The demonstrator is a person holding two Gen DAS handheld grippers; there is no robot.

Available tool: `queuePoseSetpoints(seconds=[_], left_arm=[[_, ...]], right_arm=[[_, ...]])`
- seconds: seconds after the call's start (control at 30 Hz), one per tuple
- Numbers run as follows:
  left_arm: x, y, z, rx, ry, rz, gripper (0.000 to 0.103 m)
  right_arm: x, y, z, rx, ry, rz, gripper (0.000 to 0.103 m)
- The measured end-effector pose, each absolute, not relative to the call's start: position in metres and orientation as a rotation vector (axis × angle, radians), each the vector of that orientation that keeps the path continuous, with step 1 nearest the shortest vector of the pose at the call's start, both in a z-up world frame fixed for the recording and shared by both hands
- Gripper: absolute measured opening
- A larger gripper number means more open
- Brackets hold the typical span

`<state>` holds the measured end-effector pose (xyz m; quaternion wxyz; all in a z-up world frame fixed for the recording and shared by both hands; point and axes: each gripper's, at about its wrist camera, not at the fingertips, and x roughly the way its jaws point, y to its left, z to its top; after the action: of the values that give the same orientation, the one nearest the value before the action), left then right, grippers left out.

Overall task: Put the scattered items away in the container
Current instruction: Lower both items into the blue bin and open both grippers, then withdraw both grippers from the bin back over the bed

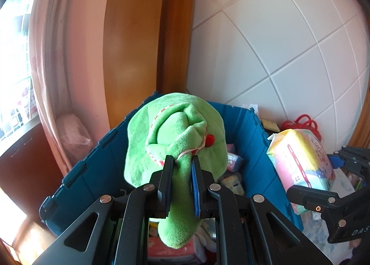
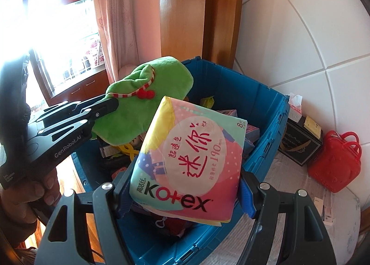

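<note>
Both grippers, left (image 1: 181, 173) and right (image 2: 185, 192), hold items above crate (image 2: 266, 112).

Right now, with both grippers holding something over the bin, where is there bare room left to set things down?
Inside the blue bin the floor is crowded with packets; little bare bottom shows. Freest is the cloth-covered tabletop between the bin's right wall and the red bag. The far right corner is taken by the black box.
</note>
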<state>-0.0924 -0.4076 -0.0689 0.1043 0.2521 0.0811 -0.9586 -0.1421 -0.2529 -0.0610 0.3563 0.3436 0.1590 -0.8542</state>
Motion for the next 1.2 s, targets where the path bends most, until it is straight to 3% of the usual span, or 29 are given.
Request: queuePoseSetpoints(seconds=[0.03,0.1,0.13,0.17,0.8,1.2], left_arm=[[-0.092,-0.409,-0.069,0.738,0.243,-2.824,0.022],[-0.090,-0.413,-0.068,0.715,0.257,-2.808,0.044],[-0.089,-0.416,-0.067,0.704,0.267,-2.801,0.077],[-0.087,-0.418,-0.067,0.687,0.277,-2.798,0.090],[-0.080,-0.395,-0.066,0.697,0.246,-2.846,0.090],[-0.098,-0.310,-0.067,0.771,0.113,-2.995,0.090]], right_arm=[[-0.142,-0.254,-0.060,0.874,0.411,-2.208,0.073],[-0.142,-0.256,-0.058,0.861,0.425,-2.216,0.087],[-0.142,-0.257,-0.058,0.855,0.430,-2.222,0.103],[-0.141,-0.256,-0.058,0.847,0.431,-2.228,0.103],[-0.134,-0.217,-0.058,0.875,0.365,-2.288,0.103],[-0.136,-0.130,-0.068,0.959,0.240,-2.423,0.103]])
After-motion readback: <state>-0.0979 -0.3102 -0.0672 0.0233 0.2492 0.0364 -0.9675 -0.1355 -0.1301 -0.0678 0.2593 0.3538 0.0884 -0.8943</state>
